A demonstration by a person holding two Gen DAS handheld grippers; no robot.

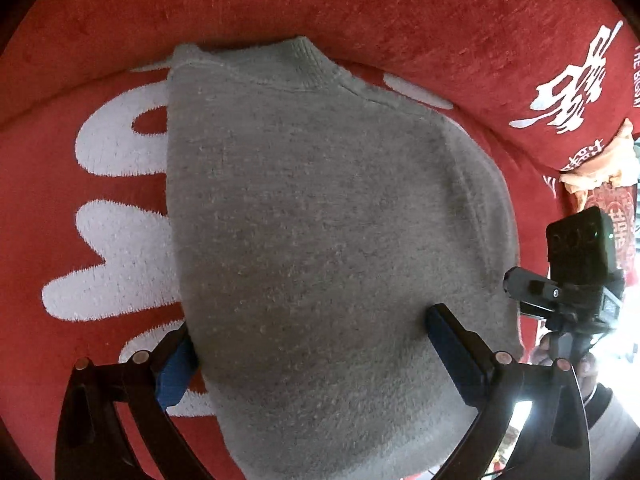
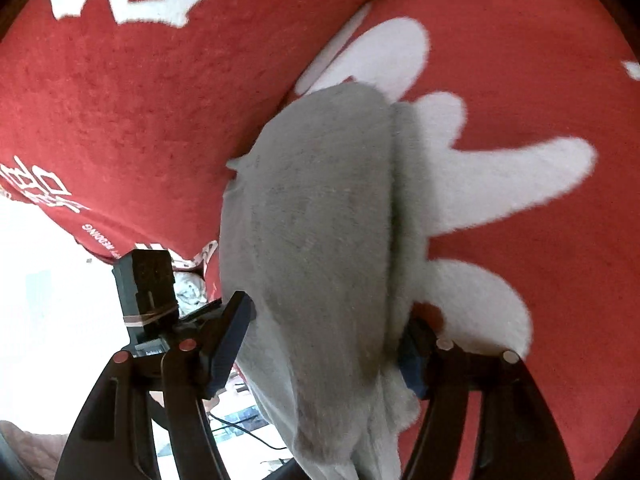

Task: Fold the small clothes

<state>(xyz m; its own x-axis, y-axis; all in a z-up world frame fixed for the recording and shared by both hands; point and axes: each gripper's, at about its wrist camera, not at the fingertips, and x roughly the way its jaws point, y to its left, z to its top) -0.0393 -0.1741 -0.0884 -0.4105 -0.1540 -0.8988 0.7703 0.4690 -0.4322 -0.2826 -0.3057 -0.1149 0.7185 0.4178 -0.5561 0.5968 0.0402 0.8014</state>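
grey knit sweater (image 1: 320,216) spread across a red cover (image 1: 280,4) printed with white lettering (image 1: 116,256), collar (image 1: 296,60) at the far end against the rise of the red backrest, body running back toward the camera and filling the middle of the left wrist view. left gripper (image 1: 308,344) spread wide, one blue-padded finger (image 1: 176,368) at the sweater's left edge, the other (image 1: 452,344) resting on the fabric near its right side; nothing pinched between them, cloth simply lying across the gap. beside the sweater's right edge, the other tool with its black camera block (image 1: 580,248) standing close by. from the right wrist view, same sweater (image 2: 320,220) bunched into a long rounded hump with a fold line down its right side, sitting on the red cover (image 2: 540,80) over the white lettering (image 2: 500,176). right gripper (image 2: 324,344) also held apart, left finger (image 2: 230,340) just touching the near left flank of the fabric, right finger (image 2: 414,360) partly buried under the folded edge; cloth lying between the two, not clearly clamped. black camera block (image 2: 148,280) of the left tool just left of the sweater. bright washed-out area at lower left, details there not readable.
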